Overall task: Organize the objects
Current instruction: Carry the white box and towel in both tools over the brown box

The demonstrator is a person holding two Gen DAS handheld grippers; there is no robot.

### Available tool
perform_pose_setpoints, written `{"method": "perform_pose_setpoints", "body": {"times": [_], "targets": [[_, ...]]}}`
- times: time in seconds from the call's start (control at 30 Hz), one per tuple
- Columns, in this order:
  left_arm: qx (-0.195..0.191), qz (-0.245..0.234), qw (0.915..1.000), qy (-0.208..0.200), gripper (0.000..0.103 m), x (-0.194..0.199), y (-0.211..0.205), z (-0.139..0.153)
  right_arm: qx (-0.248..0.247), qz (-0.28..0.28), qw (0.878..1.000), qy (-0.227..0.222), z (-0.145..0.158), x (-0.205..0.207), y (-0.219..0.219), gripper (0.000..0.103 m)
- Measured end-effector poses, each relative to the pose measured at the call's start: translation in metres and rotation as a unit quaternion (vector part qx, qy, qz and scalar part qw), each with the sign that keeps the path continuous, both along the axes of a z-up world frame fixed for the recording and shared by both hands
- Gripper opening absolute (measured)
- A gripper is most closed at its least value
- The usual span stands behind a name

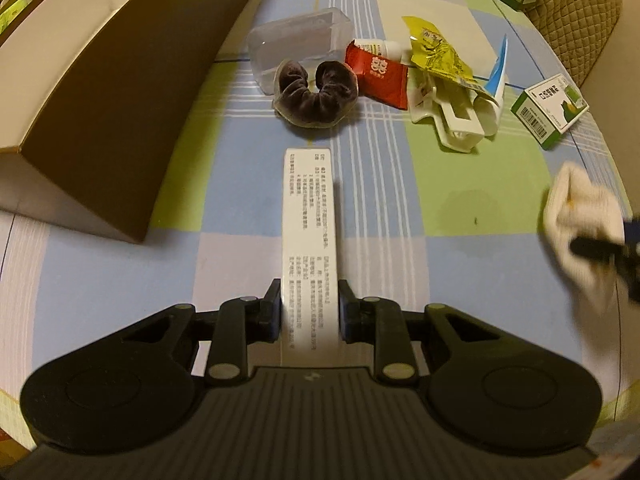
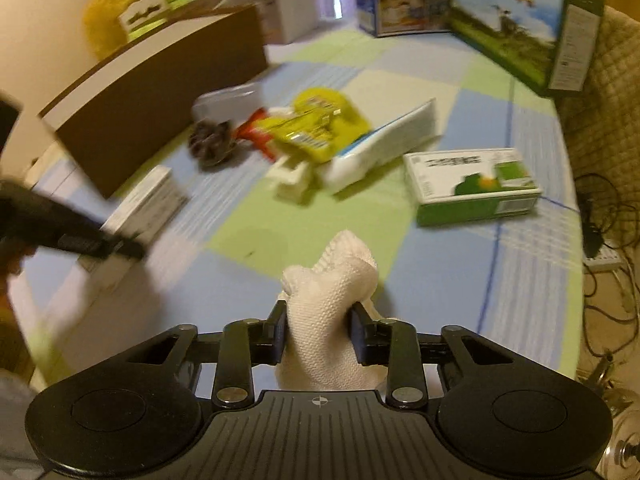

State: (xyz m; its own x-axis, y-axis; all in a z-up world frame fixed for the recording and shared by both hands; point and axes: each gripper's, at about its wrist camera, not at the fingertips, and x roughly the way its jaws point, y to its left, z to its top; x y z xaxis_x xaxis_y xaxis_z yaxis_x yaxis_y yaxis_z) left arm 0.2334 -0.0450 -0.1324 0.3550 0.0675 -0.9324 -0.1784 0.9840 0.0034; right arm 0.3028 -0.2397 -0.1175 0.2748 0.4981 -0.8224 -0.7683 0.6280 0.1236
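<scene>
Gripping, in my left claw (image 1: 308, 312), a long flat white printed carton (image 1: 306, 224); my right claw (image 2: 319, 330) is pinching a soft, knitted white sock (image 2: 332, 312); beyond it is lying a green rectangular box (image 2: 472, 186).

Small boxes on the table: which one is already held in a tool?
The long white box with printed text, clamped in the left tool. The green-and-white box lies loose, untouched.

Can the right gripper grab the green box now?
Probably not yet. The right gripper is already shut on a white sock, so its jaws are full. The green box lies ahead on the tablecloth with nothing between.
</scene>
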Motion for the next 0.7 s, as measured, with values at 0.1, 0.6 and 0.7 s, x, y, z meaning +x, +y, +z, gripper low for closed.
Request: {"method": "perform_pose_setpoints", "body": {"times": [0.1,0.6,0.7], "targets": [[-0.001,-0.003,1.0,-0.003,0.026,0.005,-0.001,-0.003,-0.008,0.006,1.0,-0.006,0.0,-0.002,0.005,0.037],[0.009,-0.003,0.9998,-0.018,0.021,0.009,-0.004,-0.005,-0.013,0.008,1.0,-0.023,-0.014,-0.004,0.007,0.04],[0.002,-0.002,0.9998,-0.018,0.021,0.003,-0.003,-0.004,-0.008,0.008,1.0,-0.016,-0.009,0.0,0.005,0.03]]}}
